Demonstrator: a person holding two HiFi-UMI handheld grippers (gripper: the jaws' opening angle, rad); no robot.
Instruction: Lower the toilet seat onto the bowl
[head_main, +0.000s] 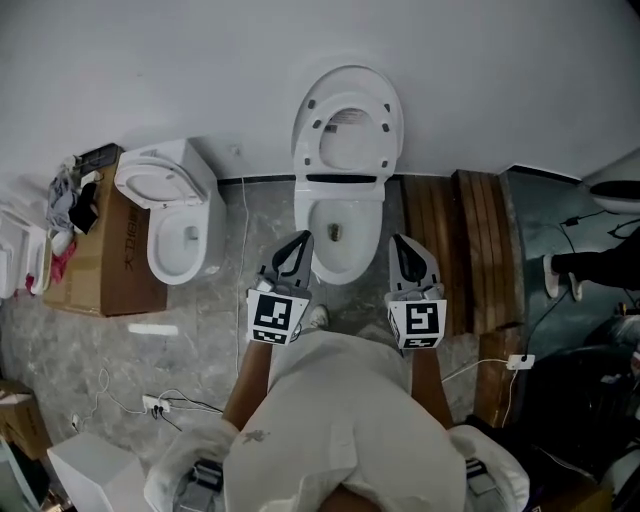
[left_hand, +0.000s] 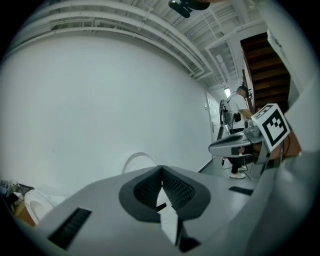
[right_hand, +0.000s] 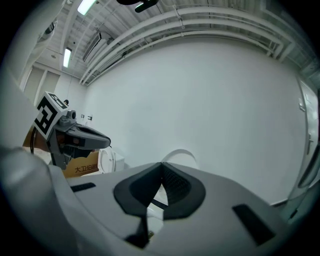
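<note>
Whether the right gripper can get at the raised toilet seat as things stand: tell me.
Probably yes. The right gripper, shut and empty, hangs beside the bowl's right edge; the toilet seat stands raised just beyond, nothing between them.

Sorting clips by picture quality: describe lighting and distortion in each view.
Head view: soft even light, no glare, raised toilet seat sharp. Left gripper view: strong fisheye with black corners, left tool looming close. Right gripper view: same fisheye, ceiling lamps glowing bright at upper left.

You are working in even, soft light; ceiling tube lights (right_hand: 86, 6) are glowing without glare, and both gripper views are bending into dark fisheye corners.
</note>
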